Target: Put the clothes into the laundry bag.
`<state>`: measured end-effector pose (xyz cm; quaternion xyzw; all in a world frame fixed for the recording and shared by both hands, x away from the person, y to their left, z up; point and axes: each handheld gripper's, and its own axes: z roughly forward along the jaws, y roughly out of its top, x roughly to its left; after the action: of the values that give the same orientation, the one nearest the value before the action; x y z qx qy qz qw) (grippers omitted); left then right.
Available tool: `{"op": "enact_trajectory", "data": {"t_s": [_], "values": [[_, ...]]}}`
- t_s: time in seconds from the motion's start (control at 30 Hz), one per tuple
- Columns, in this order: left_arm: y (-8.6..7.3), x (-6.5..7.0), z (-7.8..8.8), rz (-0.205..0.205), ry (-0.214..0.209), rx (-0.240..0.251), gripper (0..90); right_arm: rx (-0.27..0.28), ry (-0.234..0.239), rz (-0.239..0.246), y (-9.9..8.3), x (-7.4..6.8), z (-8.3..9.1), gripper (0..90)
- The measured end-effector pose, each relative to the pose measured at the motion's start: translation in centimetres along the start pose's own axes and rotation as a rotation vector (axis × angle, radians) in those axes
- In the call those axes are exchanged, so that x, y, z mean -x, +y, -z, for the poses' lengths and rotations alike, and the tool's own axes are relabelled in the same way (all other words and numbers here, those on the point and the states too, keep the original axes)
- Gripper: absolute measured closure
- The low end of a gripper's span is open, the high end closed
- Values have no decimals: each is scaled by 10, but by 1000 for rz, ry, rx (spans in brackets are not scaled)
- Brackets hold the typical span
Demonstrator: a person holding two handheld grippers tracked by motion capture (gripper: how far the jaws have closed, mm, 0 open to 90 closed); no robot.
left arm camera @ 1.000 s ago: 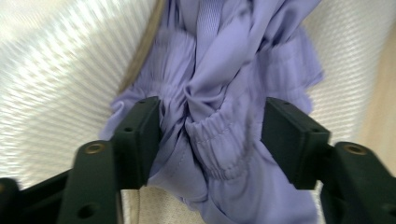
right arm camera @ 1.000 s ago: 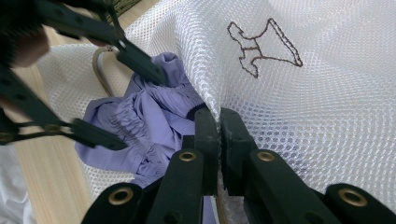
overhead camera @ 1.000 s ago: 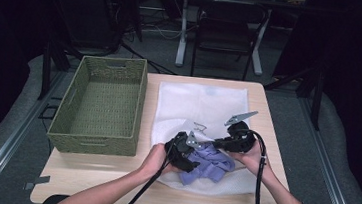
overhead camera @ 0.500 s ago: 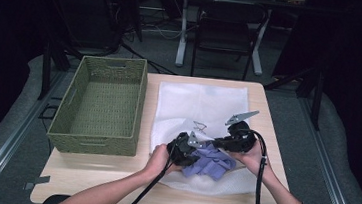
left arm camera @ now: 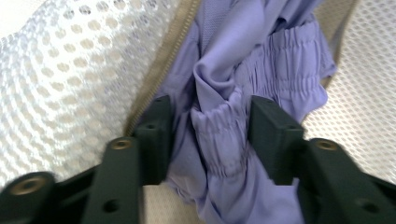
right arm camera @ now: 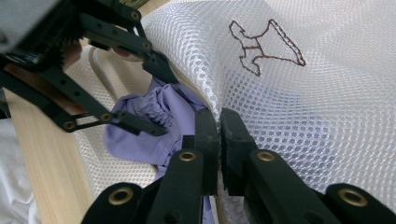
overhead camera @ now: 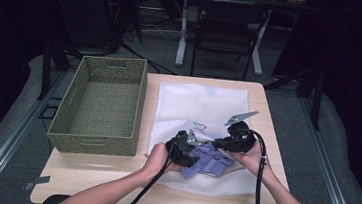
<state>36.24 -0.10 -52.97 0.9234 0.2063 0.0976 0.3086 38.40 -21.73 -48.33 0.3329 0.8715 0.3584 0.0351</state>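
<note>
At the left of the table stands a green woven basket (overhead camera: 99, 105), with nothing in it that the high view shows. Just beside it, to the right, a white mesh laundry bag (overhead camera: 204, 104) lies flat across the tabletop, a small brown figure stitched on its upper face (right arm camera: 261, 44).

At the bag's near edge, the left gripper (overhead camera: 178, 147) reaches into the opening. Its jaws have just been opening and now stand about halfway apart, with a gathered fold of a purple garment (left arm camera: 243, 93) between them; the pads sit beside the cloth's elastic band, and it looks as though they are not pressing on it. The garment lies half in the mouth of the bag, bunched between the two grippers, partly over the mesh and partly under the raised flap.

To the right, the right gripper (right arm camera: 219, 128) is clamped tight on the edge of the mesh bag, lifting the top layer so that the mouth is held open.

The step in hand looks to be stuffing the garment into the bag. Next, the left gripper probably needs a fresh bite on the cloth and a push deeper under the lifted mesh, while the right keeps the flap raised so that the opening does not collapse onto the fabric.
</note>
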Motion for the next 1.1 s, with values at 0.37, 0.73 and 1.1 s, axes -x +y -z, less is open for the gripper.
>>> {"op": "enact_trajectory", "data": {"t_s": [0.37, 0.73, 1.1], "values": [[-1, 5, 14, -27, -22, 3, 317, -2, -6, -5, -1, 1, 1, 873], [-2, 12, 12, -41, -38, -11, 175, -7, -10, -4, -2, 2, 0, 874], [-4, 13, -4, -71, -26, -54, 287, -16, -11, -3, -3, 3, -1, 874]]}}
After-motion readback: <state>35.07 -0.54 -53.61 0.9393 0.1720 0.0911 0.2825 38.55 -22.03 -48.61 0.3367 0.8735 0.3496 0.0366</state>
